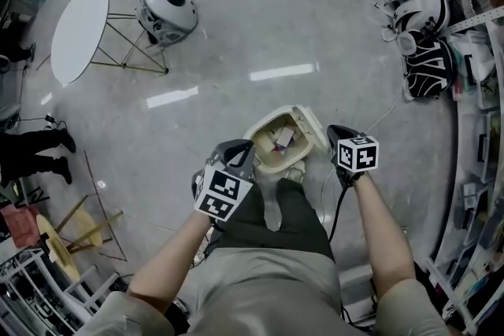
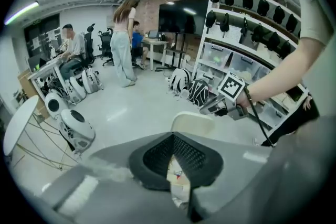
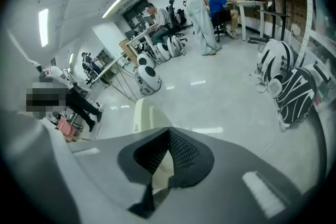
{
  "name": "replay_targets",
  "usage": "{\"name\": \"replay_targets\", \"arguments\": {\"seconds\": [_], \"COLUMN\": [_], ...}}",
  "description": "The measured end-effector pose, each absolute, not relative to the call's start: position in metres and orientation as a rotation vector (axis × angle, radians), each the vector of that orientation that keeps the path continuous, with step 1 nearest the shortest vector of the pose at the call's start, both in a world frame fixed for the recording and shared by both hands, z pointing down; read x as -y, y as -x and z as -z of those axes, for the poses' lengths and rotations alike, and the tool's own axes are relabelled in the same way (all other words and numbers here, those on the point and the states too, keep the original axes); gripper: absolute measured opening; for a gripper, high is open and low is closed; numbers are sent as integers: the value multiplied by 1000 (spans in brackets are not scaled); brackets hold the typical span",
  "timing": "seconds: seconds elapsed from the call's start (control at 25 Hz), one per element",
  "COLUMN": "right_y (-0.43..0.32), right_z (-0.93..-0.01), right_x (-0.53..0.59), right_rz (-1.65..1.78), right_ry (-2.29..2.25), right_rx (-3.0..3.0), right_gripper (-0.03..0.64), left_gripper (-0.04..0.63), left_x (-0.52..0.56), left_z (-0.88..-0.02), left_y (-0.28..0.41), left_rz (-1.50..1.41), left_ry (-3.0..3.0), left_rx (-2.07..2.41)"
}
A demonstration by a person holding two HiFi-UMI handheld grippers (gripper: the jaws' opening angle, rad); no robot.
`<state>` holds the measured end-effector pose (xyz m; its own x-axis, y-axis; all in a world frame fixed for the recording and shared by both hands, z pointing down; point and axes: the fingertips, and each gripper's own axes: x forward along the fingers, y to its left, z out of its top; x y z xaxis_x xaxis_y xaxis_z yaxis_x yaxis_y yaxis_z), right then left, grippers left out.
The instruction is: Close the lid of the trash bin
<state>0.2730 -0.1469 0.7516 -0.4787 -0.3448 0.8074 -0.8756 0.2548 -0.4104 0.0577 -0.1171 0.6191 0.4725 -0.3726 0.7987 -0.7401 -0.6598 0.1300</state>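
The trash bin (image 1: 274, 161) stood on the grey floor (image 1: 260, 27) right in front of the person's feet, between the two grippers. Its lid (image 1: 313, 127) was open, tipped up and back on the side away from the person, and some rubbish (image 1: 283, 138) lay inside.

The left gripper (image 1: 239, 153) hung just beside the bin's left rim. In the left gripper view, the left gripper's fingers (image 2: 157, 157) were pressed together at the tips, with nothing held between them. Only a narrow slit widened back toward the camera, and the cream bin showed through it. The raised lid (image 2: 193, 122) stood just past those tips, with the right gripper (image 2: 209, 107) beyond it.

The right gripper (image 1: 338, 132) hung close to the right edge of the lid. From the head view it was hard to tell whether it touched the lid. In the right gripper view its fingers (image 3: 184, 152) also met at the tips and held nothing, and the lid (image 3: 147, 115) rose just beyond them to the left.

A round white table (image 1: 79, 31) stood well apart from the bin at the far left.
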Motion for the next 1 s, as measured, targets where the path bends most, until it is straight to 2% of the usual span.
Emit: {"name": "replay_targets", "arguments": {"seconds": [0.24,0.48,1.0], "right_y": [-252,-195,-104], "right_z": [-768,-783,-894], "right_x": [120,80,26], "right_rz": [-1230,-1233,-1185], "right_ry": [-916,-741,-659], "right_rx": [1967,1969,1830], "right_gripper": [3,3,3], "left_gripper": [2,2,2], "left_x": [96,66,25], "left_z": [-666,-691,-766], "left_y": [-50,-20,40], "left_rz": [-1115,-1155,-1096], "left_ry": [-2184,-2126,-1975], "left_rx": [853,817,865]}}
